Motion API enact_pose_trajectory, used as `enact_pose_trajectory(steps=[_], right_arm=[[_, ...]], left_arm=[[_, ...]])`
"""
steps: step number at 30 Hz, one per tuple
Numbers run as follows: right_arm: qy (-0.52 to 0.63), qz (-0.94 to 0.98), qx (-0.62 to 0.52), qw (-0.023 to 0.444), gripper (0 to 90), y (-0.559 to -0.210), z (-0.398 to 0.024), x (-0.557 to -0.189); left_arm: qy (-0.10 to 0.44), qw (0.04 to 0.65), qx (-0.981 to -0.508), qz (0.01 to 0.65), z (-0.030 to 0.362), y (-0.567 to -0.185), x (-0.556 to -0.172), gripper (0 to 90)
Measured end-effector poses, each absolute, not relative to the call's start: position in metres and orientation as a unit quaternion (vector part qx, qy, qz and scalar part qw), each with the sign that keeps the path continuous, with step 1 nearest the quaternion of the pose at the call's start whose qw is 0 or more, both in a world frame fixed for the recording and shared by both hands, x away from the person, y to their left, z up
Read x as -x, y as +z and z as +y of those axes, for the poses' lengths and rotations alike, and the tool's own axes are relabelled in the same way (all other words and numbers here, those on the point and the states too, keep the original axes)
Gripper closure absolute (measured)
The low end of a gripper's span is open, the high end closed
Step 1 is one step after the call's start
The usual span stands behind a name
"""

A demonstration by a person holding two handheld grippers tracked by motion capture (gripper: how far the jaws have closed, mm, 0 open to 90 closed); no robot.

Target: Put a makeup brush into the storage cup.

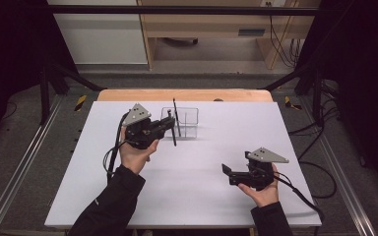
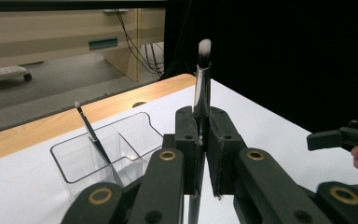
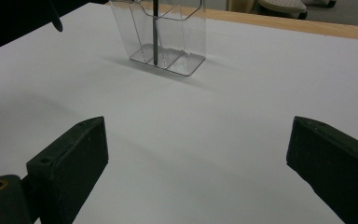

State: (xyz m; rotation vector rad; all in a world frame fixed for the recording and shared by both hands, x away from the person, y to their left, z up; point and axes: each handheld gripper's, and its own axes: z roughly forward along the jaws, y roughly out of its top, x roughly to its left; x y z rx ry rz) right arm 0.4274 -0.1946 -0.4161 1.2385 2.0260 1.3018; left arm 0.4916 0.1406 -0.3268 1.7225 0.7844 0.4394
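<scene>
Overhead, the left hand-held gripper (image 1: 170,124) is clamping a brush (image 1: 174,129) upright just beside the clear holder (image 1: 189,123) near the surface's far edge; misaiming could tip that holder. Along the left jaws, the brush (image 2: 202,88) is sitting gripped low, so it may pivot. Meanwhile, the right hand-held gripper (image 3: 196,158) is gaping empty, facing the holder (image 3: 189,32).

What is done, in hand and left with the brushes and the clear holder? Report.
Done: one thin brush stands in the clear holder. In hand: the left gripper is shut on a second brush, upright beside the holder. Left: lowering it in. The right gripper is open, idle.
</scene>
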Motion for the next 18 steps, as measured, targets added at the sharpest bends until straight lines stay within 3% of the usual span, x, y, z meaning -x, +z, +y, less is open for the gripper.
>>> enact_pose_trajectory(steps=[18], right_arm=[[0.464,0.728,-0.454,0.222,4.6,-0.415,-0.201,-0.428]], left_arm=[[0.202,0.552,-0.734,0.339,0.130,-0.317,-0.519,83.4]])
